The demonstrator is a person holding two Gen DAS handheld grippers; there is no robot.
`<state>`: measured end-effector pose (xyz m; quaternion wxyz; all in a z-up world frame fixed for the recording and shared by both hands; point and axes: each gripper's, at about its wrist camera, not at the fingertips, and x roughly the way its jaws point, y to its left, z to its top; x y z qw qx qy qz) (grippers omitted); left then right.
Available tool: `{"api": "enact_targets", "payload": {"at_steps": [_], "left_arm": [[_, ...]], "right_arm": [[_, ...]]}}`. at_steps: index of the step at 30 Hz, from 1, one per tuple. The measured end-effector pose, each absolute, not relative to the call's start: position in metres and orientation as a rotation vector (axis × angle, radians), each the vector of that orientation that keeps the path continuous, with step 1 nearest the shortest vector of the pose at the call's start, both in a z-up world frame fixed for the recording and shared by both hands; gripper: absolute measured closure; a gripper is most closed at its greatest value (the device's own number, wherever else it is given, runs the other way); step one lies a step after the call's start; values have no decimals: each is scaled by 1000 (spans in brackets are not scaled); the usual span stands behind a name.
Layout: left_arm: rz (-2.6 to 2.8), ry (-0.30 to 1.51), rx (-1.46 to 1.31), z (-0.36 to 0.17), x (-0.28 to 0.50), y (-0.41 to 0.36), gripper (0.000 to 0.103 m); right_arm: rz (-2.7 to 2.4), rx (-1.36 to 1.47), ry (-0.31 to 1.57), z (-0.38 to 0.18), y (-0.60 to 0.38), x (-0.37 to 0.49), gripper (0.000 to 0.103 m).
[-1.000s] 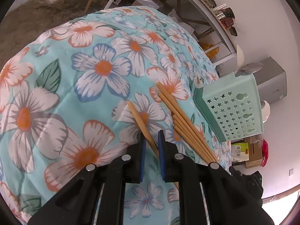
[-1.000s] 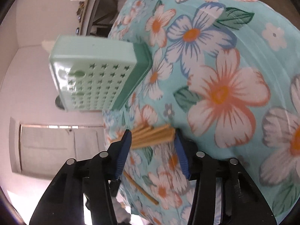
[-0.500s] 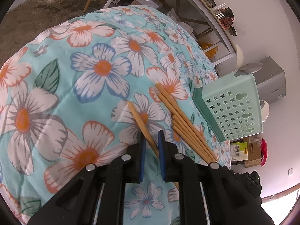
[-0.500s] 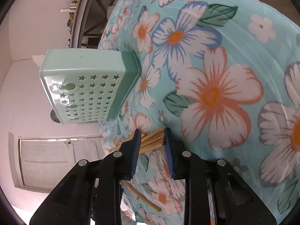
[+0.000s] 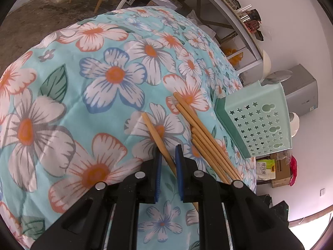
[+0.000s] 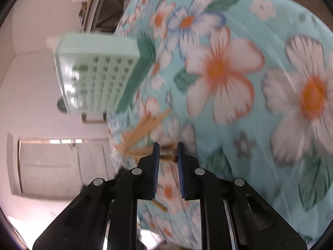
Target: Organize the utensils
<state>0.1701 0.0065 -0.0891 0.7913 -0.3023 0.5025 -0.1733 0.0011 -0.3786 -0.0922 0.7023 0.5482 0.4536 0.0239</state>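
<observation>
A single wooden chopstick [image 5: 155, 134] lies on the floral cloth, and my left gripper [image 5: 167, 154] is shut on it. Several more chopsticks [image 5: 205, 137] lie in a bundle just to its right. A mint green perforated utensil holder [image 5: 257, 120] stands beyond them. In the blurred right wrist view my right gripper [image 6: 168, 151] is shut on the ends of some chopsticks [image 6: 166, 155]. The other chopsticks [image 6: 145, 127] fan out to the left, below the holder [image 6: 97, 73].
The turquoise floral cloth [image 5: 83, 95] covers the whole table and falls away at its edges. Behind the table are shelves [image 5: 226, 20], a grey box [image 5: 301, 91] and cardboard boxes [image 5: 278, 168] on the floor.
My right gripper has closed from wide open onto chopstick ends and is now moving, blurring its view. The left gripper stays shut on its chopstick.
</observation>
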Motion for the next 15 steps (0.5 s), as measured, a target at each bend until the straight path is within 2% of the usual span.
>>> {"api": "enact_targets", "payload": {"at_steps": [5, 10, 15], "left_arm": [[-371, 1080, -647, -89, 170, 7, 91], [-371, 1081, -650, -89, 169, 7, 91], [-371, 1081, -651, -88, 168, 8, 91]], "right_arm": [[94, 963, 1100, -72, -355, -12, 80], [102, 809, 1107, -57, -341, -14, 65], [72, 453, 1066, -26, -319, -1, 41]]}}
